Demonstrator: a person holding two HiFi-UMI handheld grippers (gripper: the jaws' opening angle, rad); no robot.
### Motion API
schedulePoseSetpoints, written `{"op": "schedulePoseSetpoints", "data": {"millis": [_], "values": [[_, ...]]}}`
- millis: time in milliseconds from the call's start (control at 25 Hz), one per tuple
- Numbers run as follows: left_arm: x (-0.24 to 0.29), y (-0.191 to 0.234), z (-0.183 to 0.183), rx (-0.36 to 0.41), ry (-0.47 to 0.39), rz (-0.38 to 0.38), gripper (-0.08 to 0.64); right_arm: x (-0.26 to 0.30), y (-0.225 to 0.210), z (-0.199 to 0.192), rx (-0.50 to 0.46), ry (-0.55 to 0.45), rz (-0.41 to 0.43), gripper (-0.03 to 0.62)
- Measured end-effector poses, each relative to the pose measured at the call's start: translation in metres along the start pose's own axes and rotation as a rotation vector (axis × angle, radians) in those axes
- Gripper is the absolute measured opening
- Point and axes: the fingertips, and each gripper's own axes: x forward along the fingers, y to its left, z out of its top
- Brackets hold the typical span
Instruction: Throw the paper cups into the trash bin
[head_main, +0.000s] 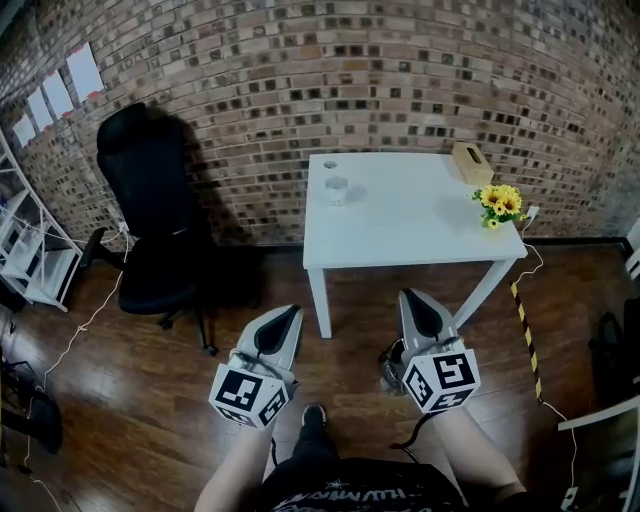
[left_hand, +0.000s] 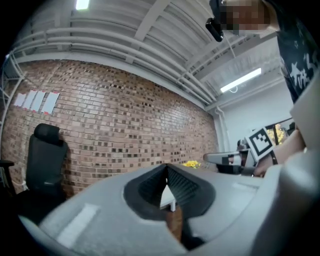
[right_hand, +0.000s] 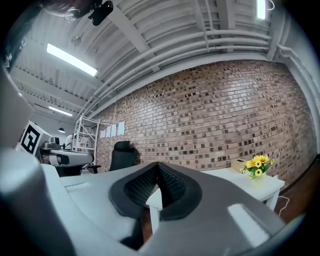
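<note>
Two cups, it seems, light thin-walled paper cylinders, stand on the smooth white worktop well ahead of the left gripper and right gripper, whose jaws are both closed and empty, so it looks best to step close, open wide and squeeze softly.

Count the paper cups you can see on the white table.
2. One paper cup stands near the table's left edge. A second cup, small and faint, sits just behind it by the far-left corner. Others may be hidden.
</note>
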Motion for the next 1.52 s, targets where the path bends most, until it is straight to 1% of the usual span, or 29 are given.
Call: {"op": "schedulePoseSetpoints", "data": {"millis": [120,200,320,480,640,800,960,1200,1360,1440,1520], "values": [[0.026,0.04,-0.002,-0.005,-0.014,-0.021,0.005,0.04,0.002,0.01,-0.002,-0.047,-0.031,0.006],[0.042,0.062,-0.003,-0.003,-0.022,-0.042,0.005,0.066,0.001,0.01,-0.009,-0.056,-0.048,0.006],[0.065,0.095,-0.003,0.006,-0.028,-0.077,0.005,0.105,-0.003,0.006,-0.008,-0.051,-0.085,0.006],[0.085,0.142,-0.009,-0.024,-0.012,-0.092,0.005,0.148,-0.003,-0.006,-0.028,-0.03,-0.139,0.006],[0.103,0.173,-0.019,-0.007,0.006,-0.115,0.005,0.178,0.0,-0.013,-0.033,-0.013,-0.166,0.008],[0.117,0.191,-0.03,-0.037,0.024,-0.105,0.005,0.195,-0.005,-0.012,-0.039,0.004,-0.175,0.007],[0.137,0.203,-0.041,-0.06,0.042,-0.095,0.005,0.213,-0.016,-0.02,-0.035,0.026,-0.172,0.008],[0.18,0.219,-0.048,-0.027,0.066,-0.09,0.005,0.259,-0.034,-0.05,-0.006,0.091,-0.124,0.008],[0.209,0.235,-0.058,-0.027,0.072,-0.066,0.005,0.292,-0.052,-0.073,0.007,0.137,-0.091,0.008],[0.225,0.243,-0.065,-0.033,0.085,-0.051,0.005,0.306,-0.061,-0.083,0.024,0.155,-0.083,0.008],[0.24,0.246,-0.073,-0.035,0.106,-0.052,0.005,0.318,-0.071,-0.091,0.033,0.17,-0.078,0.008]]}}
